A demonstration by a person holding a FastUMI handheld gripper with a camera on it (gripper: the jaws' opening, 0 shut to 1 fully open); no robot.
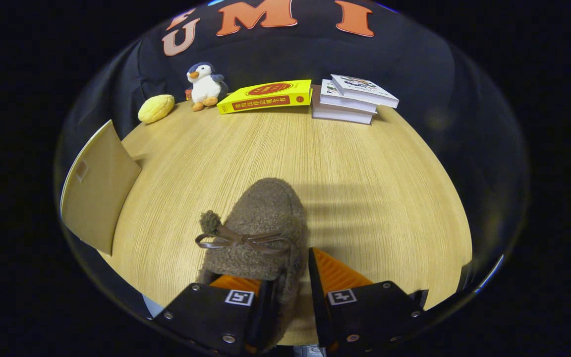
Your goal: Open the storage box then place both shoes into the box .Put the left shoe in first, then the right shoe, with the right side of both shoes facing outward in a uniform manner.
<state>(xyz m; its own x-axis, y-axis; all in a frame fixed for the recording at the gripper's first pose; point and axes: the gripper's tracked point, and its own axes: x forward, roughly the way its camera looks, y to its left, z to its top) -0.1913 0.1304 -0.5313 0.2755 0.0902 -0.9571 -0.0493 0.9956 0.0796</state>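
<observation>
Tool: your tool [290,292] is clamped on the shoe's right side wall, one finger inside.
Shoe: the fuzzy brown shoe [260,233] sits near on the worktop [365,173], toe pointing far.
Box: its cardboard flap [97,186] stands at left.

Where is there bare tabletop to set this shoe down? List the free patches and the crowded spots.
The gripper pinches the brown fuzzy shoe's rim. Bare table: right of the shoe, and the wide middle between its toe and the yellow book. Crowded: the far edge with lemon toy, penguin, book stack; the cardboard flap on the left.
</observation>
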